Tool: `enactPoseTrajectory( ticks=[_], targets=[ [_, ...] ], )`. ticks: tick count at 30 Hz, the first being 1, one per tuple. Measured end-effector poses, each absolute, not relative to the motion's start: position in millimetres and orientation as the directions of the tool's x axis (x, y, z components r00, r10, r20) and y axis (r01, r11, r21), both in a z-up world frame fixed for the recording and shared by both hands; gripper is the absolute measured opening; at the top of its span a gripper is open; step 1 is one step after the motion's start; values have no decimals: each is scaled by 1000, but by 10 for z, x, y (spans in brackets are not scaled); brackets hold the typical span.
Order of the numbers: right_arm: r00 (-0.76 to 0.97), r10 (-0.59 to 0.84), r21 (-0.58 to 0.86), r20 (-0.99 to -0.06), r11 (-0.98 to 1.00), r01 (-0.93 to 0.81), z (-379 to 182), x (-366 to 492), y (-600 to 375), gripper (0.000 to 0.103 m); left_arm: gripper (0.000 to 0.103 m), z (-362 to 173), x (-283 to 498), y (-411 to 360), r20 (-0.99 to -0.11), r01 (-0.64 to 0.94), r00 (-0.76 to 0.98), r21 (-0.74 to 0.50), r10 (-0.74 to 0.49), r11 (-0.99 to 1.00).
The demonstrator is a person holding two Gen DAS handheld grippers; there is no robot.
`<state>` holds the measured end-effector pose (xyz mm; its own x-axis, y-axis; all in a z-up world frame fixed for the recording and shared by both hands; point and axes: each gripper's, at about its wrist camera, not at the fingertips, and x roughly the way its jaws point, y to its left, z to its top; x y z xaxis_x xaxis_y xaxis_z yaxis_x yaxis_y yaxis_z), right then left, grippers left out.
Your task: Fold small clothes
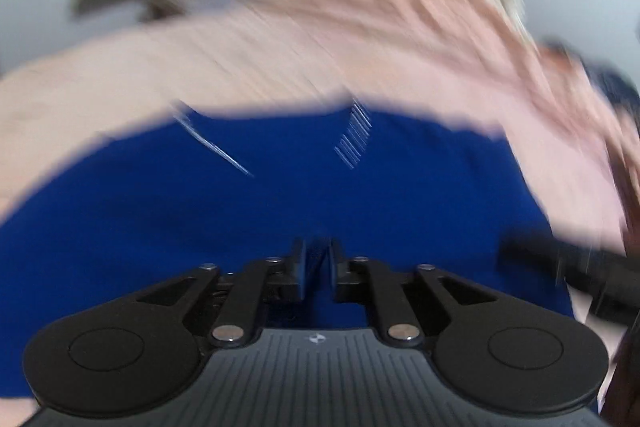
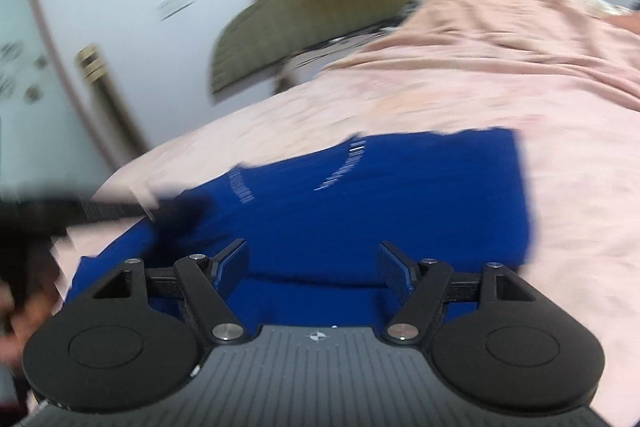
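- Nearest the left wrist camera, the left tongs point(image 1: 317, 259) have their jaws almost together, with only a narrow slit between them. The picture is too blurred to tell whether blue cloth is pinched there.
- The right tongs point(image 2: 313, 267) stand wide open with nothing between them, low over the near edge of the blue garment point(image 2: 360, 203).
- The garment lies spread on the pink bedspread point(image 2: 520, 87), with faint white lettering near its far edge.
- The step looks like setting up a fold, or just after one.
- Next, each pair of tongs needs a firm hold on a near edge or corner.
- The cloth looks soft, thin and likely to slip.
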<state>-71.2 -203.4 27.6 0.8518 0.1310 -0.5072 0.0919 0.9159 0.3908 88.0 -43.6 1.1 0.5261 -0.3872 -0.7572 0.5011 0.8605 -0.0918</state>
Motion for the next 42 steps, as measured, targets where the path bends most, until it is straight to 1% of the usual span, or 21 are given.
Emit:
enactPoseTrajectory(
  ticks=[1, 2, 4, 5, 6, 7, 9, 12, 14, 16, 19, 20, 21, 22, 23, 24, 25, 28, 33, 37, 42],
  targets=[
    [854, 117, 397, -507, 911, 111, 251, -720, -2113, 74, 14, -57, 768, -508, -768, 529, 510, -75, -387, 845],
    [855, 106, 402, -507, 907, 126, 237, -722, -2188, 74, 19, -109, 698, -531, -771, 552, 507, -52, -385, 832],
    [857, 100, 412, -506, 901, 138, 211, -723, -2291, 75, 39, -81, 469, -487, -761, 579, 520, -22, -389, 815],
    [856, 105, 418, -506, 898, 136, 200, -693, -2306, 75, 62, -46, 384, -403, -750, 580, 535, -10, -390, 814],
    [855, 118, 428, -506, 895, 129, 188, -647, -2319, 76, 80, -12, 297, -298, -730, 568, 567, 10, -383, 823],
    [853, 138, 441, -503, 890, 116, 179, -590, -2312, 76, 83, 65, 274, -241, -708, 550, 602, 30, -371, 835],
    [846, 207, 472, -491, 879, 59, 176, -450, -2301, 76, 83, 217, 219, 7, -667, 510, 662, 64, -343, 858],
    [810, 321, 496, -491, 867, -43, 159, -177, -2086, 76, 83, 307, 290, 393, -643, 422, 704, 38, -301, 906],
    [776, 389, 514, -496, 852, -99, 105, 44, -1937, 75, 83, 303, 371, 617, -653, 349, 714, 19, -253, 937],
    [742, 418, 525, -524, 845, -106, 27, 274, -1798, 74, 83, 279, 452, 825, -661, 273, 723, 5, -202, 962],
    [701, 447, 552, -556, 829, -91, -114, 583, -1691, 64, 83, 221, 590, 1117, -688, 161, 714, -21, -131, 987],
    [690, 457, 556, -562, 826, -94, -146, 652, -1648, 60, 83, 187, 640, 1204, -694, 126, 710, -37, -116, 991],
    [681, 462, 553, -567, 827, -102, -173, 721, -1606, 52, 83, 186, 679, 1277, -699, 90, 709, -47, -97, 995],
    [677, 456, 537, -578, 837, -105, -188, 715, -1527, 36, 83, 183, 718, 1346, -700, 53, 710, -51, -74, 997],
    [674, 442, 516, -592, 850, -104, -190, 752, -1486, 25, 83, 190, 760, 1404, -700, 15, 713, -52, -47, 999],
    [675, 418, 490, -607, 866, -96, -183, 779, -1457, 10, 83, 187, 801, 1424, -697, -8, 716, -52, -30, 999],
    [678, 409, 480, -611, 872, -94, -157, 752, -1428, 9, 83, 206, 837, 1447, -691, -30, 723, -53, -15, 998],
    [731, 380, 467, -567, 879, -94, 3, 690, -1513, 9, 83, 298, 929, 1451, -671, -48, 742, -68, -10, 997],
    [831, 232, 413, -505, 911, -3, 333, 514, -1874, 9, 83, 369, 1122, 1241, -661, -8, 749, -80, -47, 997],
    [848, 149, 404, -509, 911, 83, 383, 388, -2294, 9, 83, 306, 1221, 992, -681, 36, 729, -64, -70, 997],
    [838, 69, 398, -542, 899, 183, 268, 309, -2704, 9, 83, 227, 1273, 691, -702, 93, 707, -29, -87, 995]
  ],
)
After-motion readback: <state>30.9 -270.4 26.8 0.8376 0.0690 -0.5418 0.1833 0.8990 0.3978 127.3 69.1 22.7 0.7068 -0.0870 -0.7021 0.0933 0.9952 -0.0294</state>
